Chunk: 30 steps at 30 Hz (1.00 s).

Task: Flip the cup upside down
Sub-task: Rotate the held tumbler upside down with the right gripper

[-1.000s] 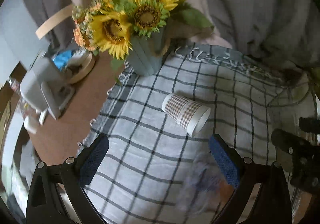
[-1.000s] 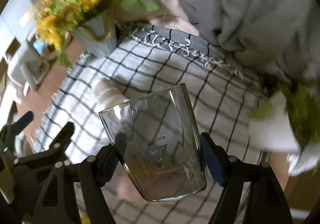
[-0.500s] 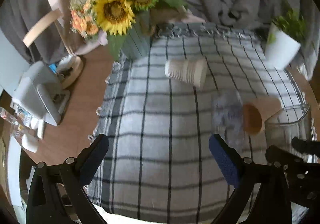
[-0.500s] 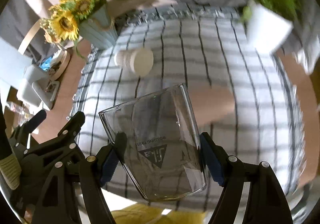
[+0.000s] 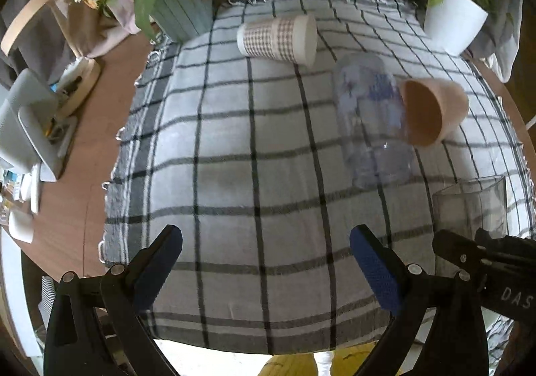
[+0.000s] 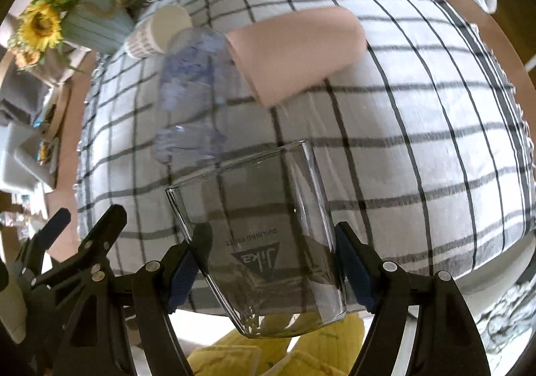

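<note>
My right gripper (image 6: pixel 269 262) pinches a clear square-sided glass cup with a printed triangle logo (image 6: pixel 264 242), one blue-padded finger on each side wall. The logo reads upside down in my right wrist view. In my left wrist view that same cup shows at four o'clock (image 5: pixel 469 205), just beyond the black frame of the right gripper. My left gripper (image 5: pixel 266 262) is spread wide with nothing between its fingers, hovering over the near part of the grey-and-white checked tablecloth (image 5: pixel 234 158).

Further out, at about one o'clock from my left gripper, a clear plastic bottle with a blue label (image 5: pixel 372 121) lies on its side on the cloth. Touching its far end, as far as I can tell, is a plain terracotta-pink paper cup (image 5: pixel 432 108), also on its side, its open mouth turned towards me. Beyond those, near twelve o'clock, a brown-checked paper cup with a white rim (image 5: pixel 278 37) lies tipped over too.

At the far edge of the table, a pale blue ribbed vase holding sunflowers (image 5: pixel 181 7) stands at eleven o'clock, and a white pot with a green plant (image 5: pixel 452 20) stands at two o'clock. The bare brown wooden table (image 5: pixel 97 128) shows at nine o'clock, left of the cloth.
</note>
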Each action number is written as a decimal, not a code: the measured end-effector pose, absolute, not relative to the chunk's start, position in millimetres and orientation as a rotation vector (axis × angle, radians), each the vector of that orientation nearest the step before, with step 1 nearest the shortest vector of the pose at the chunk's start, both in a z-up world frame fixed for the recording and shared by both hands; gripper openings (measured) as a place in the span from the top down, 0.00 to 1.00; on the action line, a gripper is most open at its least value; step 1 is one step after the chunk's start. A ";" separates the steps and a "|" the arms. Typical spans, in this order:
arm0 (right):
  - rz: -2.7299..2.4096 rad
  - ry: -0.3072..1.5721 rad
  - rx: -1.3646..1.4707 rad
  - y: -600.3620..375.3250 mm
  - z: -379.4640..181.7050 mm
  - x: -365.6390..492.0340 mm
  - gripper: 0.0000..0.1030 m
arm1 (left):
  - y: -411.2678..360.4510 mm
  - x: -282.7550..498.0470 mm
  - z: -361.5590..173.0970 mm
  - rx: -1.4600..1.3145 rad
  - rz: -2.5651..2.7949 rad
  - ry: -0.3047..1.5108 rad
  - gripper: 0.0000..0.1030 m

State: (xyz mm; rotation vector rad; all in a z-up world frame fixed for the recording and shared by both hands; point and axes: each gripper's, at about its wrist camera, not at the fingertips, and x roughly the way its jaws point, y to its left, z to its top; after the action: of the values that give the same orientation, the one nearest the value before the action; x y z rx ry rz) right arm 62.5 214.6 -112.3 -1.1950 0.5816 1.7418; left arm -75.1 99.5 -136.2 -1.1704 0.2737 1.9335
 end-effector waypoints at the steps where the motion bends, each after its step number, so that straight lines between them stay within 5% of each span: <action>1: 1.734 0.590 -1.196 216.2 -115.5 65.3 0.27 | 100.8 -73.9 -138.1 -1.174 1.933 0.276 0.01; 19: 1.717 0.513 -1.313 226.0 -133.2 73.3 0.26 | 99.7 -65.0 -152.9 -1.242 1.969 0.253 0.01; 30: 1.857 0.250 -1.103 171.5 -45.8 120.2 0.20 | 77.2 -10.8 -100.5 -1.067 2.057 0.134 0.01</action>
State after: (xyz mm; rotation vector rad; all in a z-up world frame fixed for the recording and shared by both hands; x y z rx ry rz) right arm 120.2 171.5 -45.8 -1.1027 0.2505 1.8565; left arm -10.8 77.2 -100.5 -1.0665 0.1337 2.0566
